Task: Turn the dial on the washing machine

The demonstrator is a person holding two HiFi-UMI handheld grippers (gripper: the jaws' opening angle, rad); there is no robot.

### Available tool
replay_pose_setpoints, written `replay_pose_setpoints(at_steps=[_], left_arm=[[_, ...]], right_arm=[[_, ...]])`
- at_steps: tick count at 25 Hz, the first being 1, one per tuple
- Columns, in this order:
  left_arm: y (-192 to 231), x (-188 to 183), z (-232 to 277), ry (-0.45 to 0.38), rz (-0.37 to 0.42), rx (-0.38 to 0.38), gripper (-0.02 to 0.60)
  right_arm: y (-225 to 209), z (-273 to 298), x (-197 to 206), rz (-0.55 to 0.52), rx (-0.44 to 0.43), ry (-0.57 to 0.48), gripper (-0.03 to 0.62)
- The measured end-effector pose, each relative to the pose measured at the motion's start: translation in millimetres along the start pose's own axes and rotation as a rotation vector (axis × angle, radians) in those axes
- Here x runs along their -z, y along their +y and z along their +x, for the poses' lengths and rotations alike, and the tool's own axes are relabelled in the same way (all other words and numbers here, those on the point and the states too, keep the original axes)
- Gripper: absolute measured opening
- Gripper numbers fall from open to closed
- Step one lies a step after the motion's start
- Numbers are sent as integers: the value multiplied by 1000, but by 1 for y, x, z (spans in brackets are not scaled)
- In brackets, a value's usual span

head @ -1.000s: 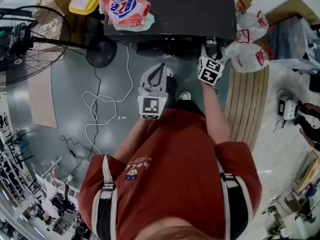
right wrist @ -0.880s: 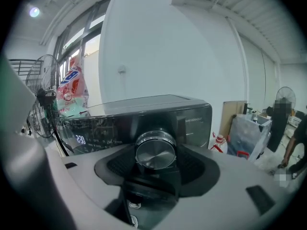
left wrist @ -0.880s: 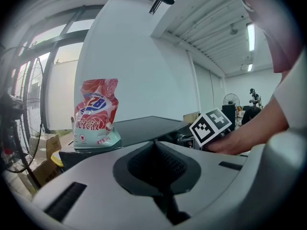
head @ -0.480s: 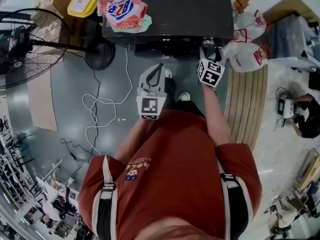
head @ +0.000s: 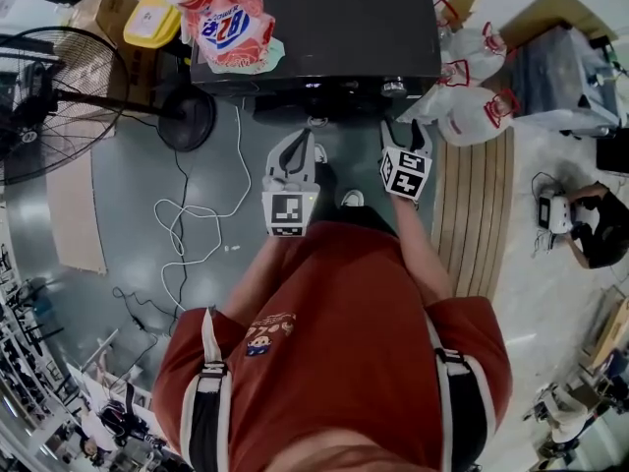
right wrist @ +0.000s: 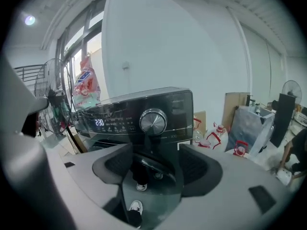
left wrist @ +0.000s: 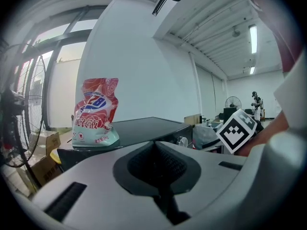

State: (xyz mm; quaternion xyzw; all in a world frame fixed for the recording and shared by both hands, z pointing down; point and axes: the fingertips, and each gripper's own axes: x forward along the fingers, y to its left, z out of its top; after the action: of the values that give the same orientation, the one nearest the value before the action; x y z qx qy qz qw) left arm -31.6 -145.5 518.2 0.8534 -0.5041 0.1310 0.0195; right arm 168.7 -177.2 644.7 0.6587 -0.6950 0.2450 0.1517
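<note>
Two tools short of the washing machine [head: 324,18]; its dial [right wrist: 153,121] sits at the right end of the front panel, touched by neither.
Right tool [right wrist: 152,166] tilts down toward the dial, apart from it; jaws spread, just been opening, nothing between them. Left tool [head: 298,138] is nearly level, jaws pressed together, empty. Detergent pouch [head: 228,28] on the lid; fan [head: 59,87] left; tied bags [head: 477,114] right.

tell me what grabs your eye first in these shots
The person's red shirt fills the lower head view, facing a black washing machine with a red-and-white detergent bag at the left of its top. The right gripper, whose jaws have just been opening with nothing between them, points at the silver dial.
</note>
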Motion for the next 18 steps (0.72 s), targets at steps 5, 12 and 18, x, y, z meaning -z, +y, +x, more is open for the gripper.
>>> replay_pose_setpoints(at_steps=[5,12,18], left_arm=[[3,-4,-2,-8,-8,-31,11],[25,-21,-8,-24,-31,-105,11],[46,-38,-21,-30,-42,-172,11]], right_arm=[[3,-28,-14,-35,-33,-43,310],[8,-69,-51,-97,-56,-123,308],[12,-99,-87,-80,-73,-185,308]])
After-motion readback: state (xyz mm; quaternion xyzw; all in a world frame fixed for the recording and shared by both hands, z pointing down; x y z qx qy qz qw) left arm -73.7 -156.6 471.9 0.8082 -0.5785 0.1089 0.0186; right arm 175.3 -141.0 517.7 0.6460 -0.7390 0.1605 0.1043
